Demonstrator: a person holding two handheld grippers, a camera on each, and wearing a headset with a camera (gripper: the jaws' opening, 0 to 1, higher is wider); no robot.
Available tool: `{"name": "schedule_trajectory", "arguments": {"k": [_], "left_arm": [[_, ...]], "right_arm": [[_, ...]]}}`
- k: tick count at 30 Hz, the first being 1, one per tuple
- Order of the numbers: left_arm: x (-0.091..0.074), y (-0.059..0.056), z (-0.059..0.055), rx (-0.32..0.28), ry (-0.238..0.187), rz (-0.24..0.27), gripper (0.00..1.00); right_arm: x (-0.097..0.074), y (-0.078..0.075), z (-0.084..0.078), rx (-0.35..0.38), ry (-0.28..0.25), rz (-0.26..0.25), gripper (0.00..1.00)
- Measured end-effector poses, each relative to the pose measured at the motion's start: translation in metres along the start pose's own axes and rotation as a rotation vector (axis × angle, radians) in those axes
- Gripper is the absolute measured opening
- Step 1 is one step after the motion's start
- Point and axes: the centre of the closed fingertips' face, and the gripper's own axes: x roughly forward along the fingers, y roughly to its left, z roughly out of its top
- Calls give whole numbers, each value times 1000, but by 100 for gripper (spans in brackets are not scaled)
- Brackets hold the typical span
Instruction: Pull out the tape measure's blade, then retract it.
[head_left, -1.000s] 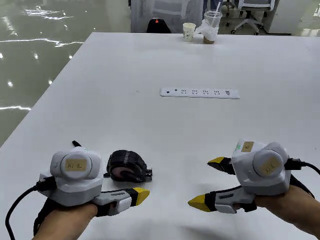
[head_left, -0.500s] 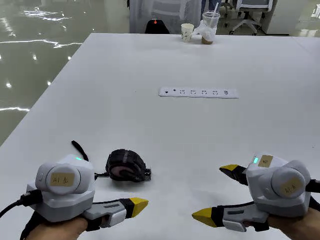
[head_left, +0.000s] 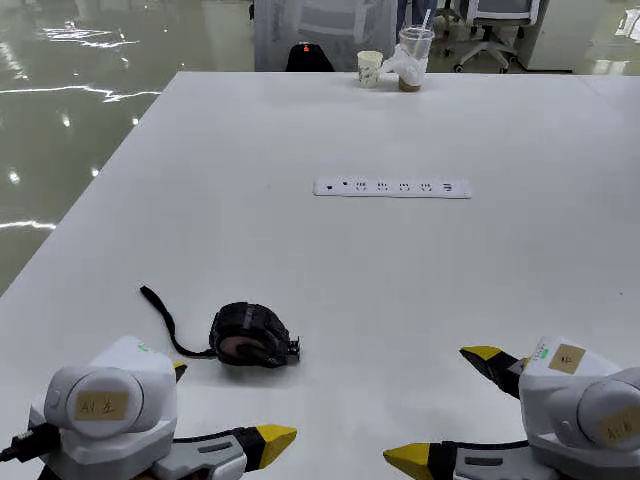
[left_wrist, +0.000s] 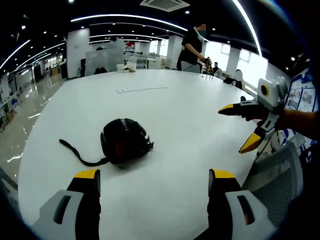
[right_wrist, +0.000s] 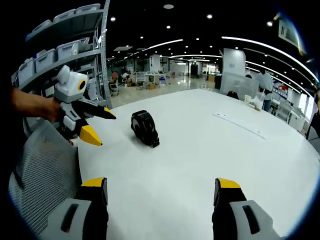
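Observation:
A black tape measure (head_left: 250, 337) lies on the white table (head_left: 330, 260), its blade retracted and its black wrist strap (head_left: 160, 312) trailing to the left. My left gripper (head_left: 228, 405) hovers open just in front of it, nothing between its yellow tips. My right gripper (head_left: 445, 405) is open and empty too, off to the right. In the left gripper view the tape measure (left_wrist: 124, 141) sits ahead of the left gripper (left_wrist: 155, 177), with the right gripper (left_wrist: 238, 128) at the right. The right gripper view has the tape measure (right_wrist: 144, 127) ahead-left of the right gripper (right_wrist: 161, 184), and the left gripper (right_wrist: 100, 126) beside it.
A white power strip (head_left: 391, 187) lies mid-table. A paper cup (head_left: 370, 66) and a plastic cup with a straw (head_left: 415, 55) stand at the far edge. A grey mesh chair back (right_wrist: 45, 165) is near the table's front edge. Bare tabletop surrounds the tape measure.
Both grippers have drawn back toward the table's front edge, away from the tape measure. The strap, earlier hidden behind the left gripper, now shows. The tape measure has not moved.

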Motion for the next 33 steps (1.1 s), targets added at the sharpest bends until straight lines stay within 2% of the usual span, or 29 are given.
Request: {"name": "schedule_trajectory", "arguments": {"k": [6, 14, 19, 27, 33], "left_arm": [[-5, -4, -1, 15, -7, -9, 90], [-12, -10, 2, 40, -42, -21, 97], [-16, -15, 2, 47, -52, -29, 98], [-23, -18, 3, 64, -59, -31, 99], [-28, -18, 5, 43, -76, -18, 99]], "right_arm": [[-6, 3, -1, 8, -16, -13, 91], [-13, 7, -2, 20, -31, -37, 95], [-19, 7, 3, 53, -56, -58, 98], [-26, 12, -1, 88, -53, -72, 99], [-31, 17, -2, 104, -60, -77, 99]]}}
